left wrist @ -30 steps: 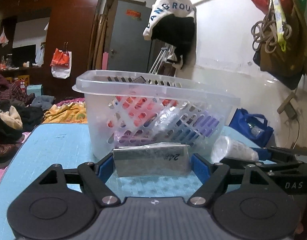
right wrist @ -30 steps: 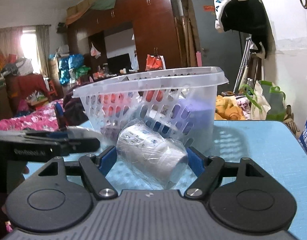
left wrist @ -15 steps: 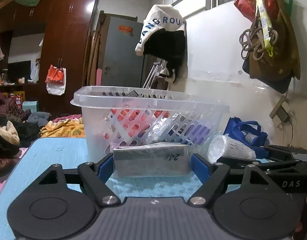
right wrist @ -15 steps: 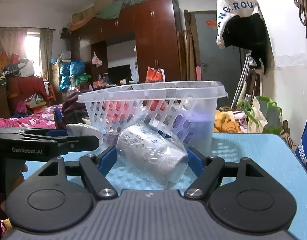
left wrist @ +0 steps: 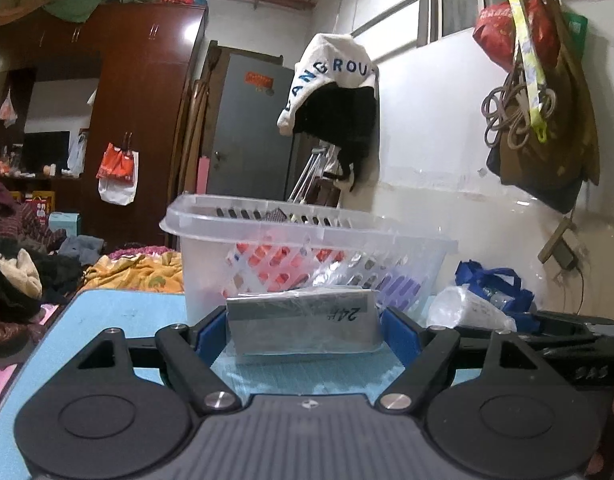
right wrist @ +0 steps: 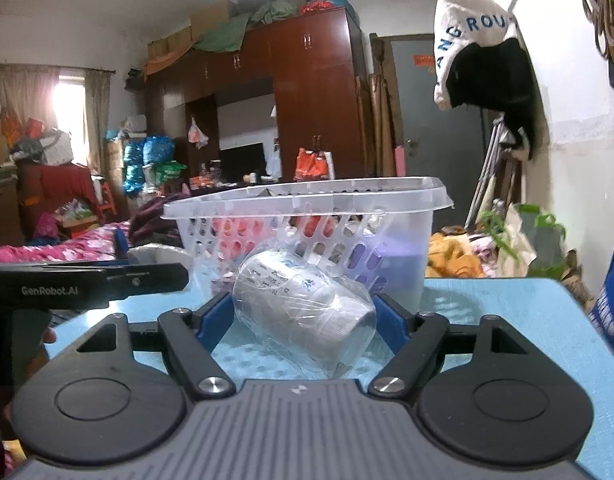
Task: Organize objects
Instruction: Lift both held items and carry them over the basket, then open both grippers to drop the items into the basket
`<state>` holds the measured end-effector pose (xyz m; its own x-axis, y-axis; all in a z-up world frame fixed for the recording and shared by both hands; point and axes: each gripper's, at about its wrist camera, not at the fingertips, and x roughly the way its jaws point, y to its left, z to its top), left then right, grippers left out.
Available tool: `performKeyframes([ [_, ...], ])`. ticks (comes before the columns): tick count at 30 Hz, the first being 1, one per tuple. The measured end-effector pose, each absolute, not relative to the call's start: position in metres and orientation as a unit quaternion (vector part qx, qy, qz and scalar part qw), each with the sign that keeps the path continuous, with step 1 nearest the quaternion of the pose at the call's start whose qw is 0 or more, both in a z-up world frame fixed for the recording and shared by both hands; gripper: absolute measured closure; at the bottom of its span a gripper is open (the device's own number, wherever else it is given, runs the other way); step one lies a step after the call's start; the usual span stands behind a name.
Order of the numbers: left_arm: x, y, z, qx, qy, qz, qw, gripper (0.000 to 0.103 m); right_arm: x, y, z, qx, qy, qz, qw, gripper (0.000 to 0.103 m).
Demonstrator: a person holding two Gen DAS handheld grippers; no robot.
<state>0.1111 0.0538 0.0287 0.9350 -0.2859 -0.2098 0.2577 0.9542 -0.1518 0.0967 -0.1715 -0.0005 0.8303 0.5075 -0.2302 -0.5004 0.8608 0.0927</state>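
Observation:
My left gripper (left wrist: pixel 305 326) is shut on a flat grey packet in clear wrap marked "24" (left wrist: pixel 303 320), held just in front of the clear plastic basket (left wrist: pixel 307 236). My right gripper (right wrist: pixel 305 318) is shut on a plastic-wrapped stack of white cups (right wrist: pixel 303 308), also held in front of the basket (right wrist: pixel 307 200). The basket holds red, purple and wrapped items. The wrapped cups (left wrist: pixel 467 306) and the right gripper's arm (left wrist: pixel 559 330) show at the right in the left wrist view. The left gripper's arm (right wrist: pixel 87 280) shows at the left in the right wrist view.
The basket stands on a light blue table (left wrist: pixel 119 308) (right wrist: pixel 507 308). A white wall with hanging bags (left wrist: pixel 539 128) is on the right. A blue bag (left wrist: pixel 491 284) sits beyond the table. A cluttered room with wardrobes lies behind.
Both cameras have tilted upward, so the basket sits lower in both views. Both grippers keep their hold on their items.

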Motion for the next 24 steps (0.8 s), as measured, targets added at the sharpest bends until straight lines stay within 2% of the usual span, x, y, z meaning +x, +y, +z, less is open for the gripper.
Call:
performKeyframes([
  [4, 0.105, 0.061, 0.051, -0.064, 0.089, -0.128, 0.986, 0.019, 0.091, -0.177, 0.02, 0.02, 0.107, 0.269, 0.957, 0.024],
  [8, 0.12, 0.061, 0.098, -0.055, 0.069, -0.115, 0.989, 0.019, 0.097, -0.169, 0.059, -0.011, 0.081, 0.248, 0.965, 0.025],
  [13, 0.2, 0.052, 0.144, -0.041, 0.124, -0.093, 0.987, 0.019, 0.16, -0.147, 0.099, -0.046, 0.091, 0.205, 0.973, 0.024],
  [17, 0.256, 0.052, 0.141, -0.043, 0.175, -0.063, 0.982, 0.019, 0.209, -0.139, 0.102, -0.047, 0.111, 0.203, 0.972, 0.023],
  [19, 0.274, 0.057, 0.132, -0.056, 0.198, -0.055, 0.977, 0.018, 0.222, -0.137, 0.095, -0.055, 0.122, 0.202, 0.97, 0.017],
  [21, 0.283, 0.06, 0.124, -0.062, 0.214, -0.058, 0.973, 0.017, 0.225, -0.134, 0.09, -0.067, 0.115, 0.191, 0.973, 0.001],
  [24, 0.276, 0.063, 0.118, -0.052, 0.212, -0.056, 0.974, 0.017, 0.216, -0.136, 0.088, -0.07, 0.107, 0.191, 0.973, 0.0],
])
